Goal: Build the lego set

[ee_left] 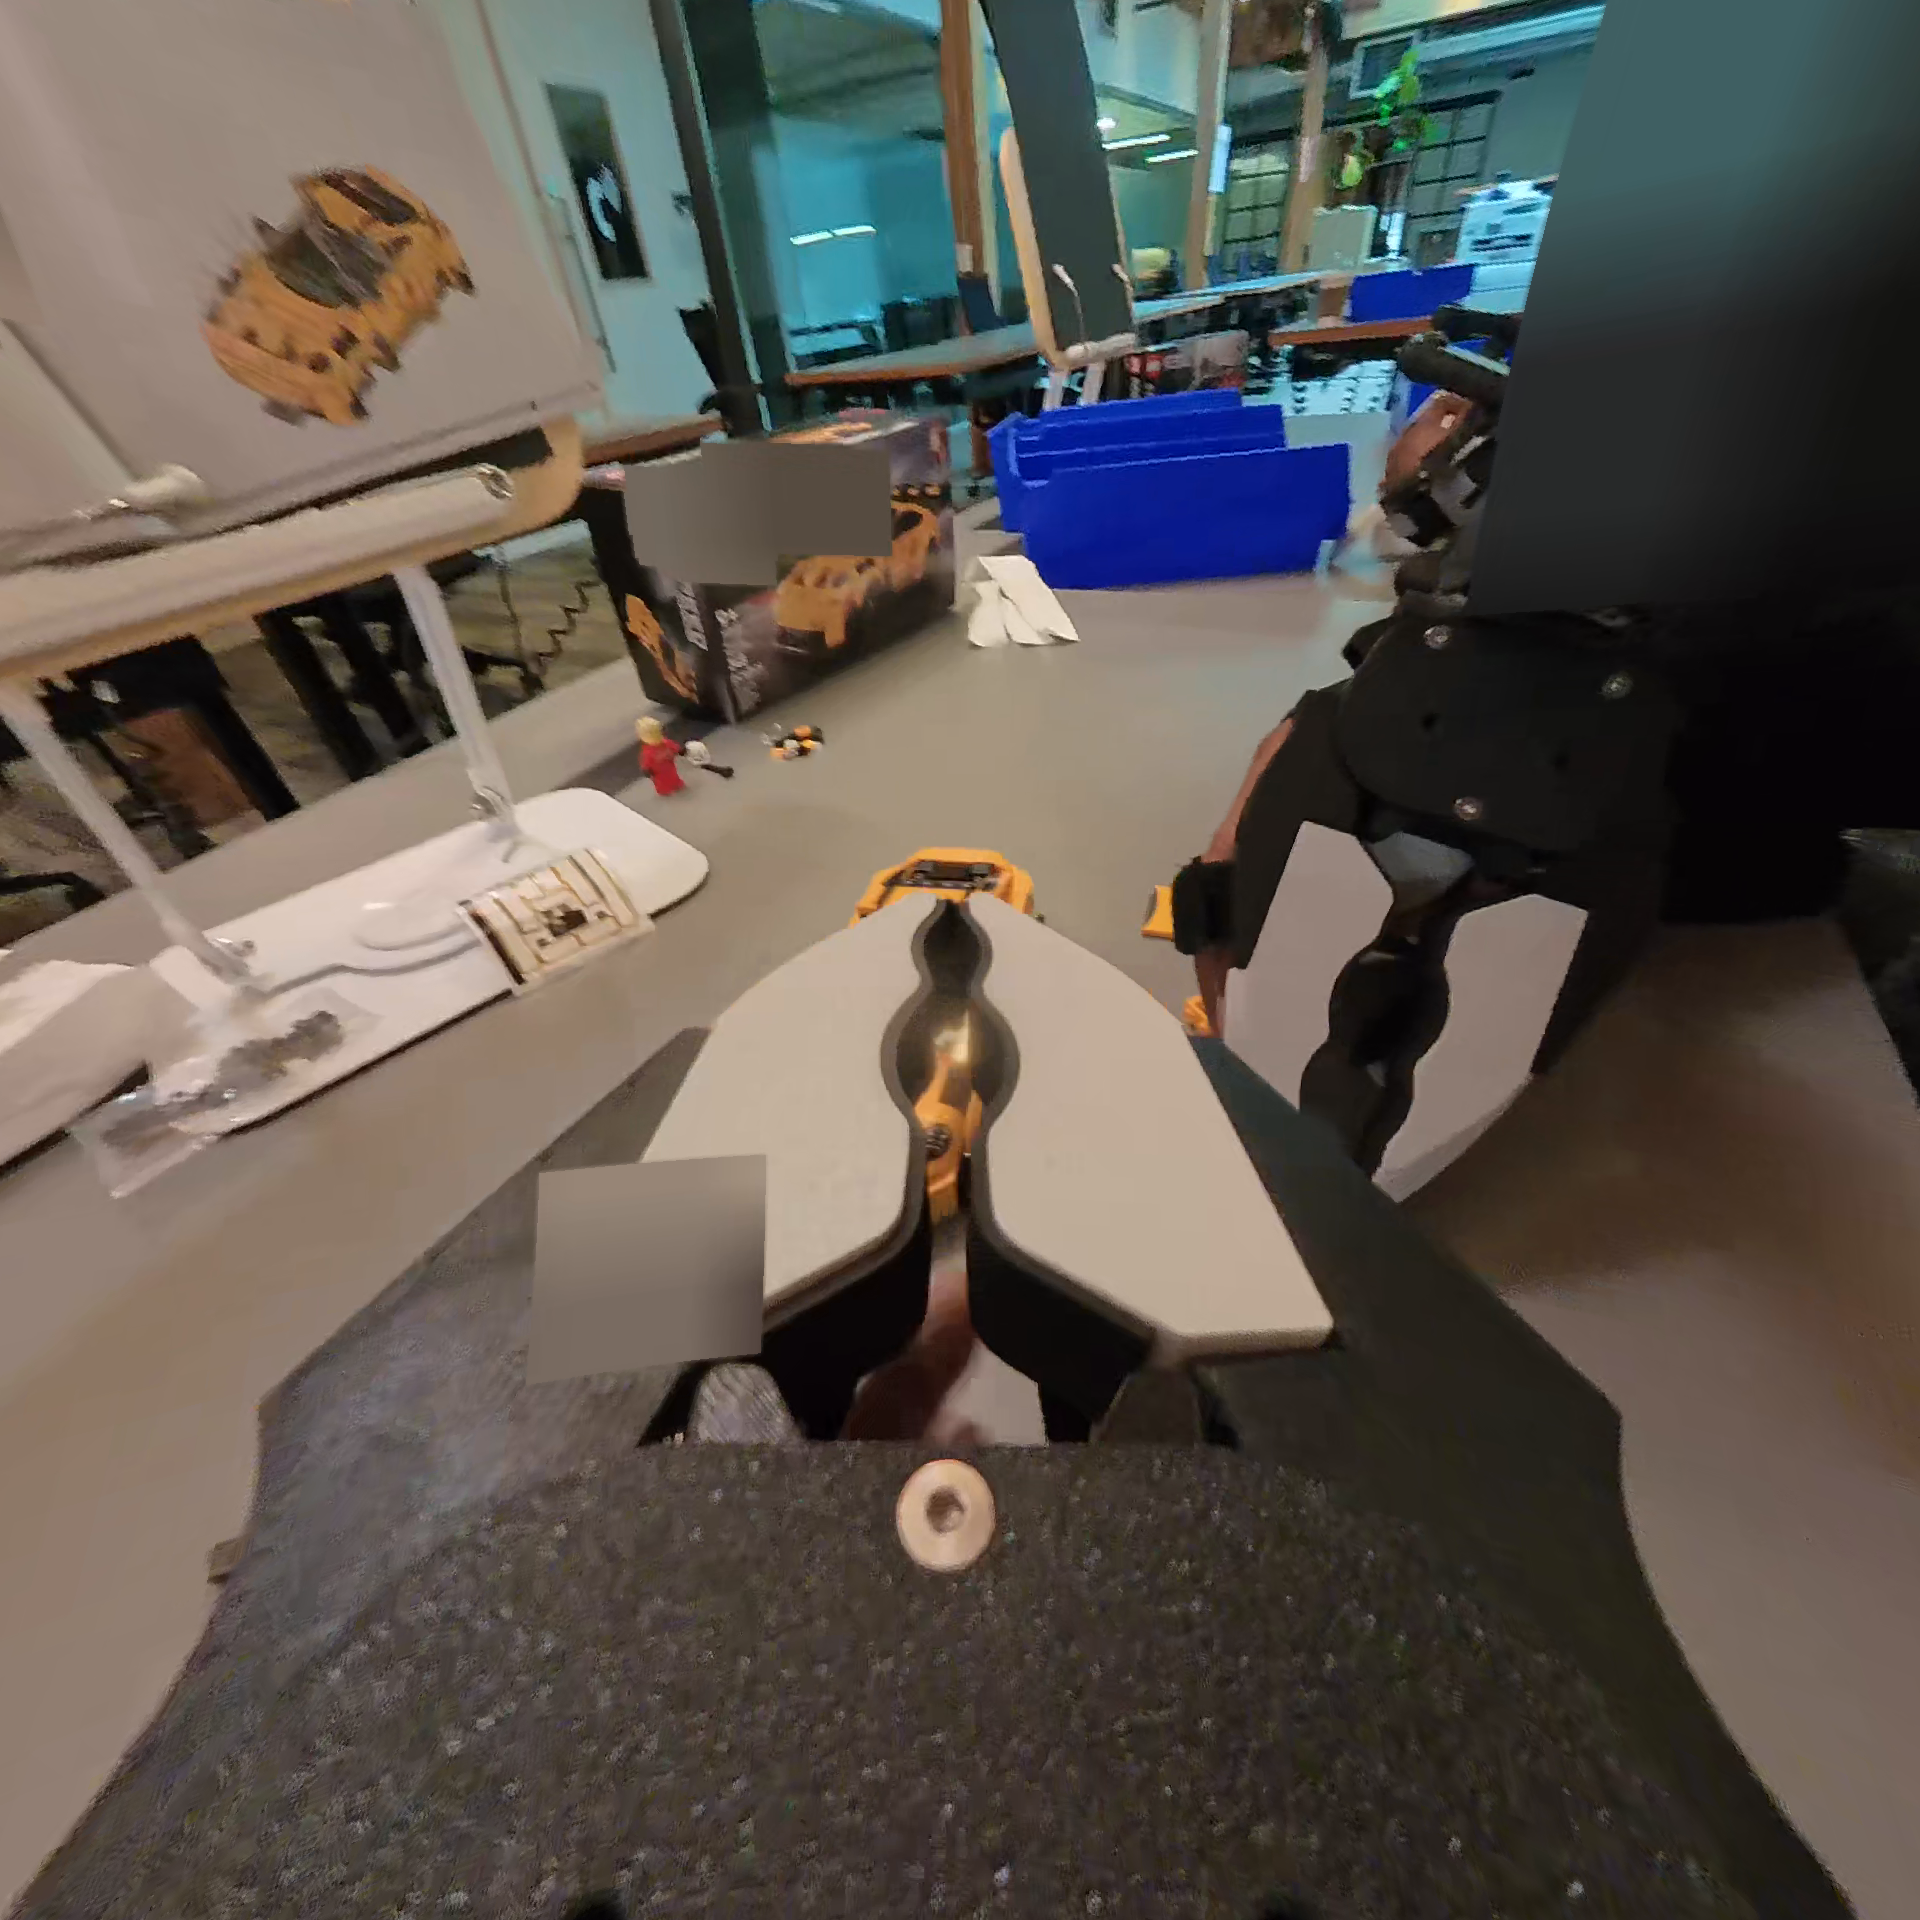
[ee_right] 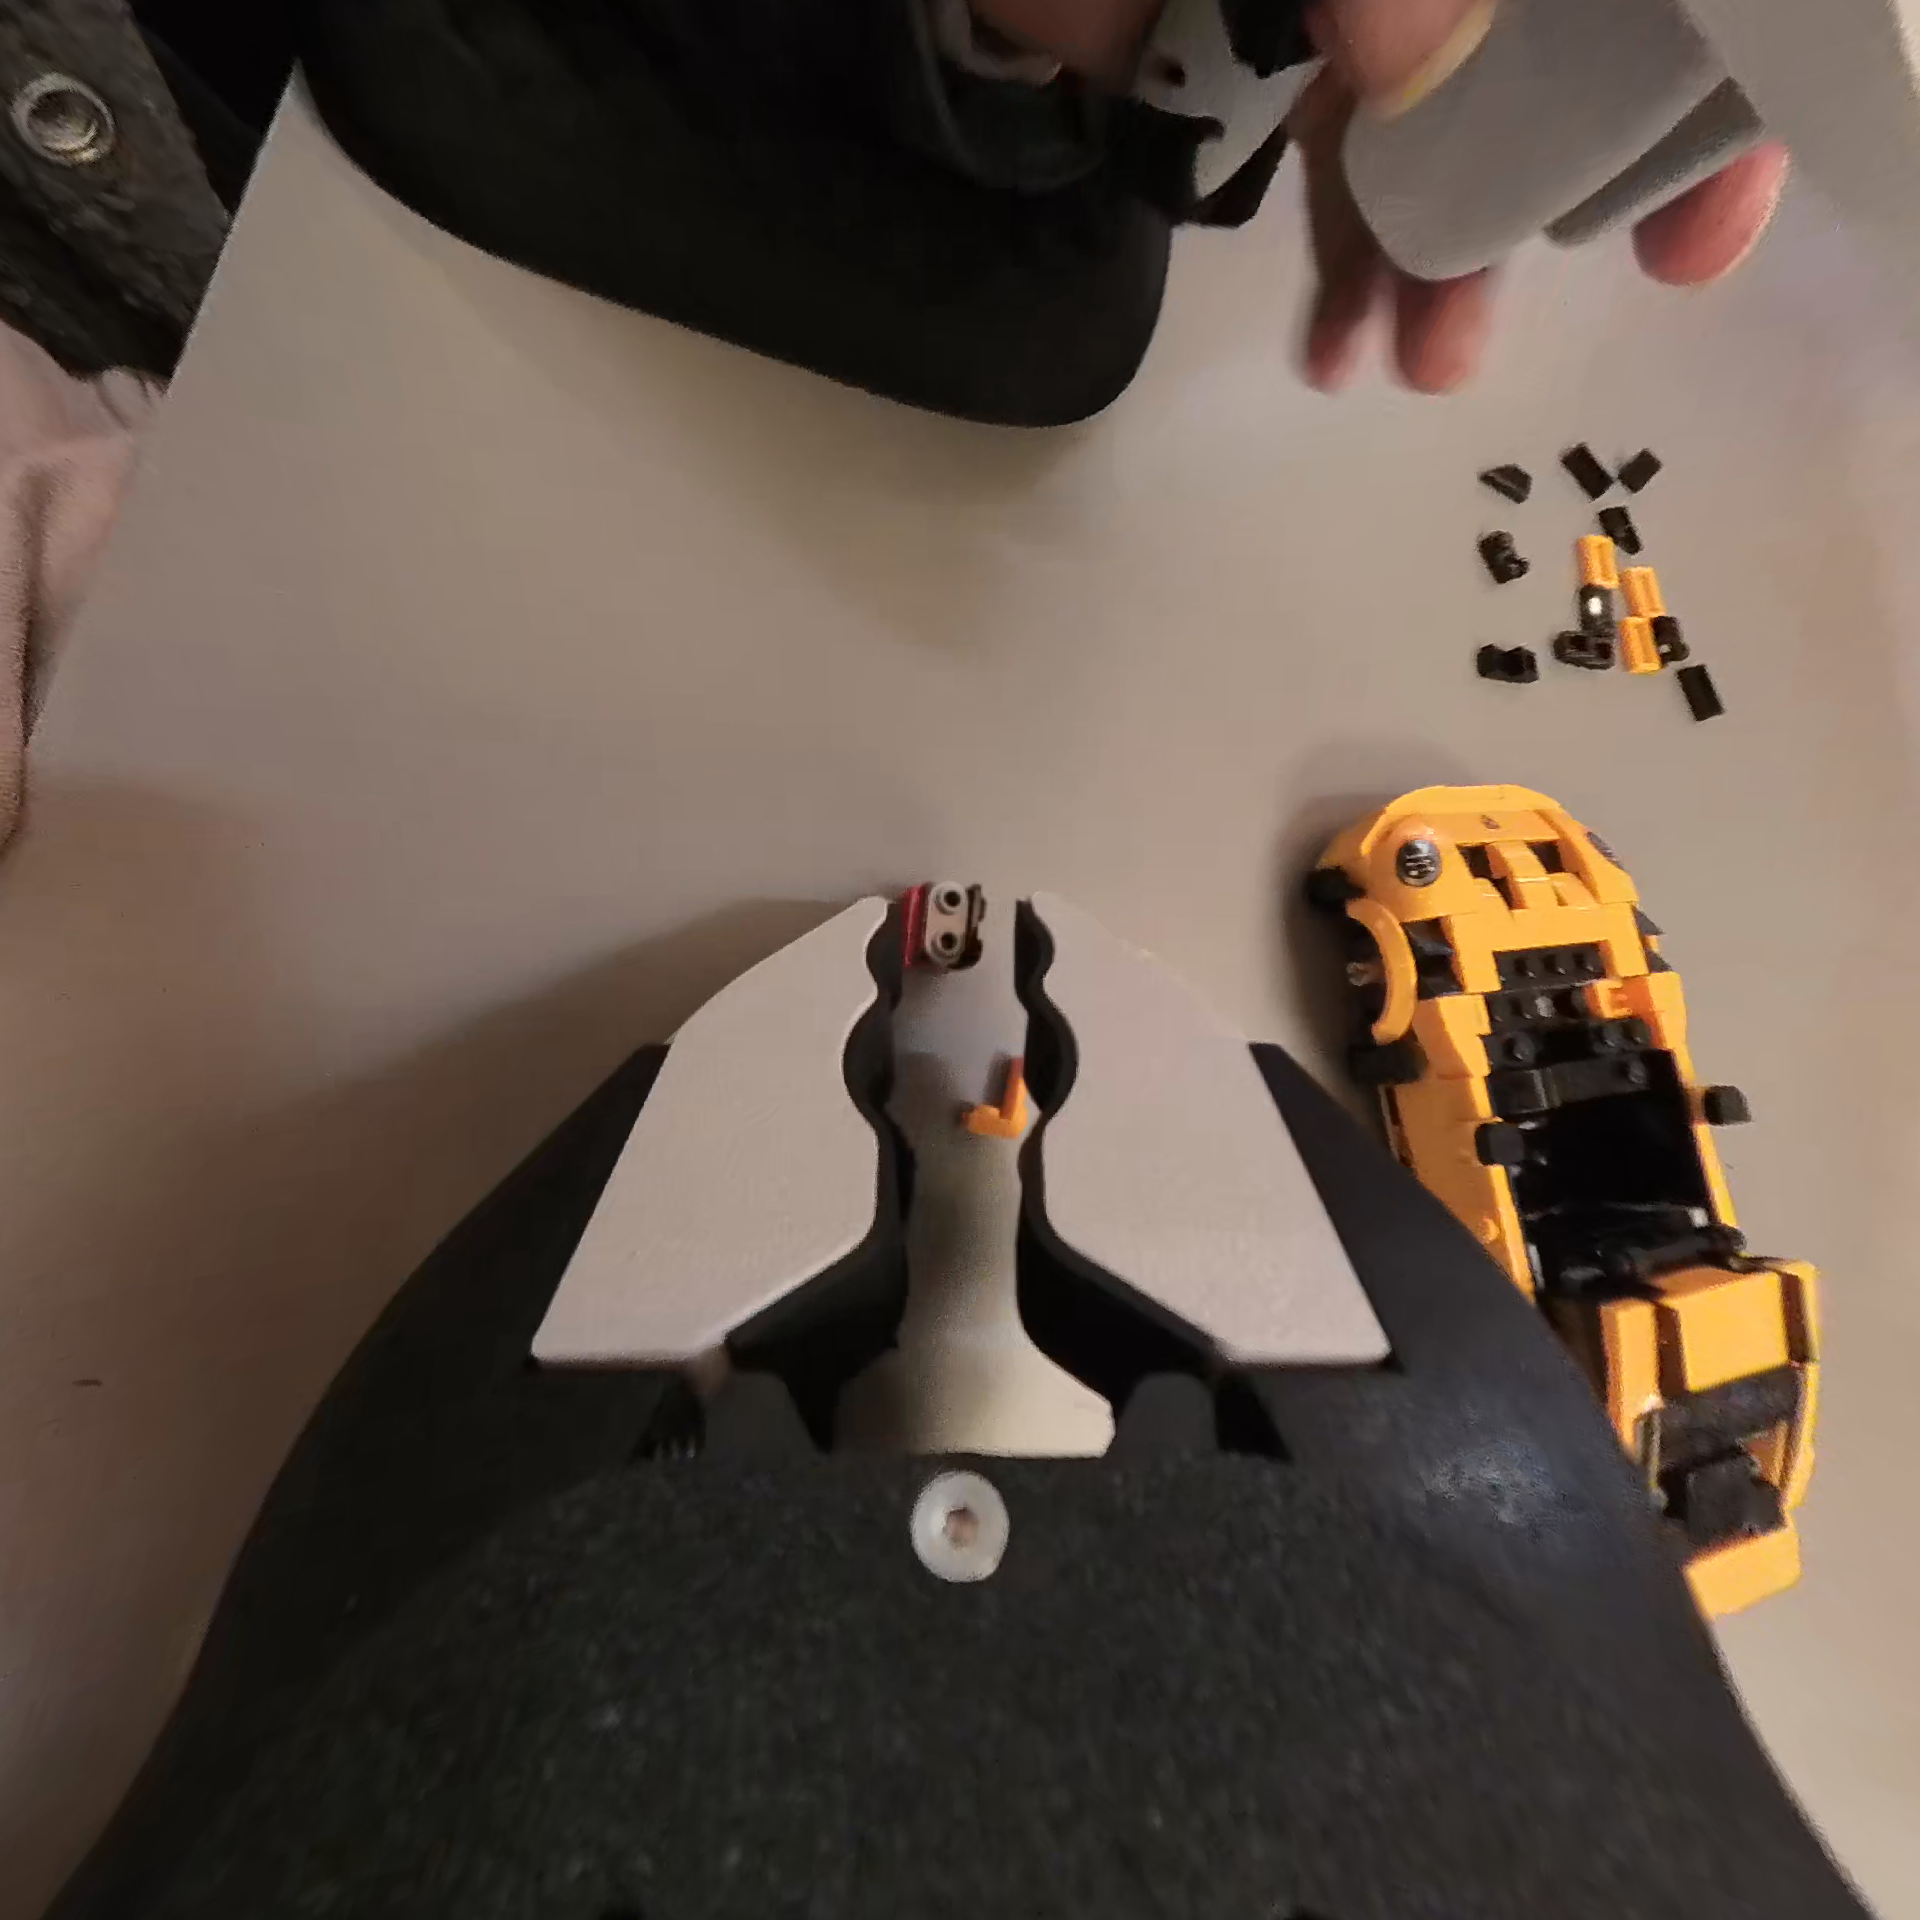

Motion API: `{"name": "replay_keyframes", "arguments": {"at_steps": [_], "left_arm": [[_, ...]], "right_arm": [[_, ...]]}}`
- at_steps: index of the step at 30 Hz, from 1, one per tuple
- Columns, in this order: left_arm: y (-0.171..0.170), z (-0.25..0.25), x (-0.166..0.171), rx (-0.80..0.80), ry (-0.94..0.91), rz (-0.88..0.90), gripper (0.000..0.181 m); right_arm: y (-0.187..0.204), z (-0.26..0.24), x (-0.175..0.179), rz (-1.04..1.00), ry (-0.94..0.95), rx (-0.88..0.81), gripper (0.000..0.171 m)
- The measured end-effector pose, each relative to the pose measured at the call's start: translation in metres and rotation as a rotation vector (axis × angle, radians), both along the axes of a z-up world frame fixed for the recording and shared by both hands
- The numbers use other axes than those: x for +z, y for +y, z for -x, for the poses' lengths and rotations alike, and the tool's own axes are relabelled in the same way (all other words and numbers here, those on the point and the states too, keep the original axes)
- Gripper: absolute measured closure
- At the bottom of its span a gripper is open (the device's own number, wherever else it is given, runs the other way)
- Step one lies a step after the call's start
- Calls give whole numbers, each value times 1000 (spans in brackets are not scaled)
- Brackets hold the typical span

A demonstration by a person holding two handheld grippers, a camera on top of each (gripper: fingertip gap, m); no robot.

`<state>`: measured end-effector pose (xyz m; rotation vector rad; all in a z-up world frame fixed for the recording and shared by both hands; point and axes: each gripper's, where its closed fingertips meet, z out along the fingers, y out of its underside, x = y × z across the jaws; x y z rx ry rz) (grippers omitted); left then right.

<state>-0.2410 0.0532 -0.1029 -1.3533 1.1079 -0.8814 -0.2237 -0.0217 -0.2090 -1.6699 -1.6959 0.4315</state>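
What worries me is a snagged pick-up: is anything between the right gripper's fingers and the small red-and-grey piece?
Nothing visible is in the way. The red-and-grey piece already sits between the tips of the open right gripper. A small orange piece lies farther back between the fingers, behind it rather than in the way.

A smooth grey desk (ee_left: 1039,665) stretches ahead of the tongs, evenly lit. Beyond its far edge lies a large open-plan room with a teal cast. Ahead and to the left, a dark vertical pillar (ee_left: 727,208) stands before glass partition walls (ee_left: 862,187). Farther back, long brown wooden tables (ee_left: 914,358) run in rows, with wooden posts (ee_left: 961,125) rising behind them. Far ahead to the right, green plants (ee_left: 1392,104) hang near the ceiling. To the left, below desk level, patterned floor (ee_left: 499,623) shows between dark table legs (ee_left: 312,686).
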Motion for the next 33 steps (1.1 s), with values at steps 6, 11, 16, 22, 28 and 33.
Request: {"name": "replay_keyframes", "arguments": {"at_steps": [6,11,16,22,28,33], "left_arm": [[6,6,4,60,-6,23,180],[10,11,-2,62,20,62,181],[13,12,-10,79,55,105,181],[15,12,-12,87,52,123,181],[16,11,-16,91,74,123,181],[18,12,-20,113,112,84,181]], "right_arm": [[8,-2,13,-15,82,-53,150],[22,-9,28,-54,151,-117,149],[38,-22,35,-91,181,-205,149],[50,-37,38,-112,198,-280,149],[54,-40,40,-118,222,-309,148],[58,-42,44,-116,275,-345,147]]}}
